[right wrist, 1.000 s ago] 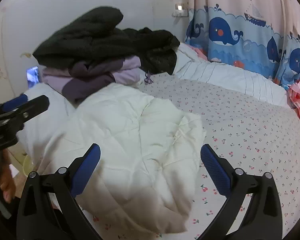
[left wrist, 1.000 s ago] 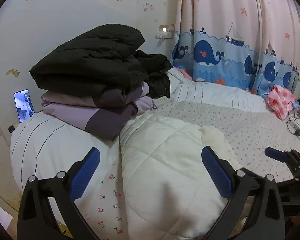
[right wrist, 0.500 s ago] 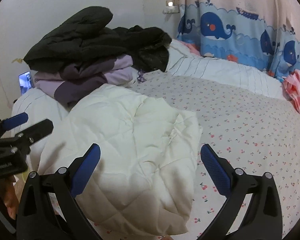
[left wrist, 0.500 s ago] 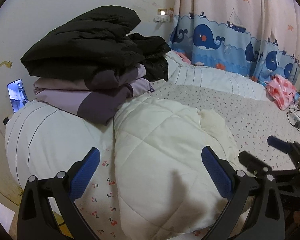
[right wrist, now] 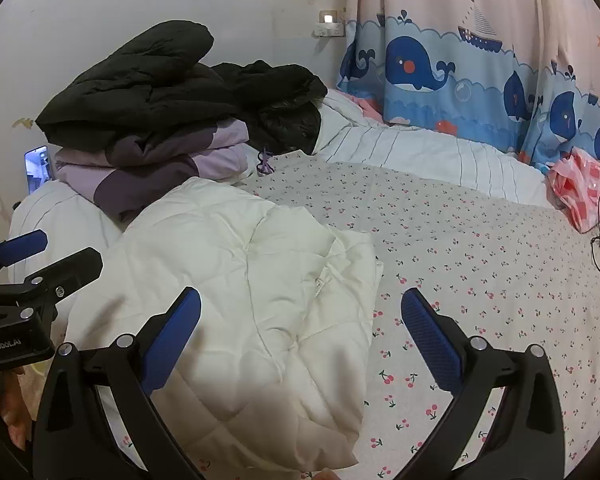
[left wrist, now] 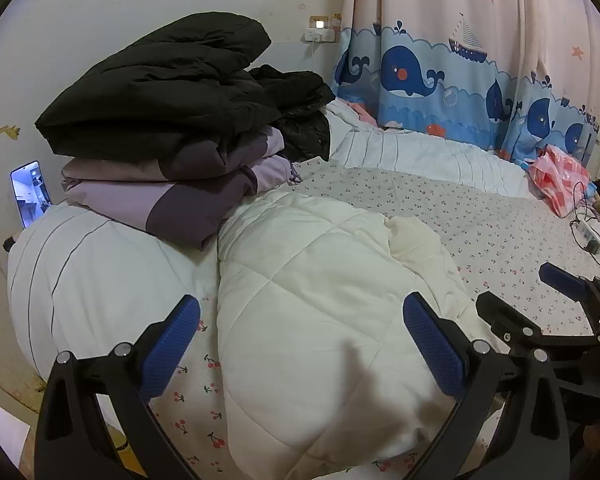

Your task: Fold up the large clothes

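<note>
Both grippers, left [left wrist: 300, 344] and right [right wrist: 300, 340], spread wide, empty | cream quilted padded coat [left wrist: 320, 300] folded on cherry-print bedsheet [right wrist: 480, 264], beside stacked black and purple jackets [left wrist: 172, 140] | likely between folds | next: pinch near edges for another fold or lift

Left gripper [left wrist: 300, 344]: black plastic frame forking into two arms, each showing silver round screw heads near the knuckle; fingers [left wrist: 171, 344] wearing blue dimpled pads. Right gripper [right wrist: 300, 340]: matching black frame, silver screws, blue textured pads. White lettering "GenRobot.AI" showing on the left unit's black housing, at nine o'clock in the right wrist view.
</note>
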Motion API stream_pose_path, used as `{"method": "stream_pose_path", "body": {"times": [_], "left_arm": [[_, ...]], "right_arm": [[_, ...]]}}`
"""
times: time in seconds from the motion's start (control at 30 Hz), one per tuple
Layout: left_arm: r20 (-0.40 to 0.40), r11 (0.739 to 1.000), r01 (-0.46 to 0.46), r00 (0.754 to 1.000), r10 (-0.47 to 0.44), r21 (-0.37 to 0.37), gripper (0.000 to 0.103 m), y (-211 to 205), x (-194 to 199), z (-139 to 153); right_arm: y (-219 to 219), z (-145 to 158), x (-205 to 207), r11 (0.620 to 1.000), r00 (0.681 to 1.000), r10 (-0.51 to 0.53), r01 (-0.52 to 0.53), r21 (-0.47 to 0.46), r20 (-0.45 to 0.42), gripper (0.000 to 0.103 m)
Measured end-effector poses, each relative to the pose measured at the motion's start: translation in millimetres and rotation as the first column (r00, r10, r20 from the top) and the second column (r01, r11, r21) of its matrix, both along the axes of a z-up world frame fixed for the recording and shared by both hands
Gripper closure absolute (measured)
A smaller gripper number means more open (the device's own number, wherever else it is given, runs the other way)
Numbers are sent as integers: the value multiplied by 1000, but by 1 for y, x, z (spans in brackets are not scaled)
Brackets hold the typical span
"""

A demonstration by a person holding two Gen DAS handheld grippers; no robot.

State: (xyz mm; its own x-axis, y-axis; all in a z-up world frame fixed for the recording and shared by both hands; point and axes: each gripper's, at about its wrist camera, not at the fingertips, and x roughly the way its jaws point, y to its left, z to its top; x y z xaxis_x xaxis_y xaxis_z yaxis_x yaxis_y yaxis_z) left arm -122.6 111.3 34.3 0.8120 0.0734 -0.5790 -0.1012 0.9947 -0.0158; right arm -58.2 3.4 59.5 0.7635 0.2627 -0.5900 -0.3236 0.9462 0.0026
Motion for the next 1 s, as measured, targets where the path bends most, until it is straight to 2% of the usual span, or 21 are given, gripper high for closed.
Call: {"method": "stream_pose_path", "body": {"times": [1.0], "left_arm": [[-7, 1000, -23, 1000, 23, -3, 6, 4, 2, -1]], "right_arm": [[3, -1, -2, 1000, 1000, 0, 0, -19, 7, 6]]}}
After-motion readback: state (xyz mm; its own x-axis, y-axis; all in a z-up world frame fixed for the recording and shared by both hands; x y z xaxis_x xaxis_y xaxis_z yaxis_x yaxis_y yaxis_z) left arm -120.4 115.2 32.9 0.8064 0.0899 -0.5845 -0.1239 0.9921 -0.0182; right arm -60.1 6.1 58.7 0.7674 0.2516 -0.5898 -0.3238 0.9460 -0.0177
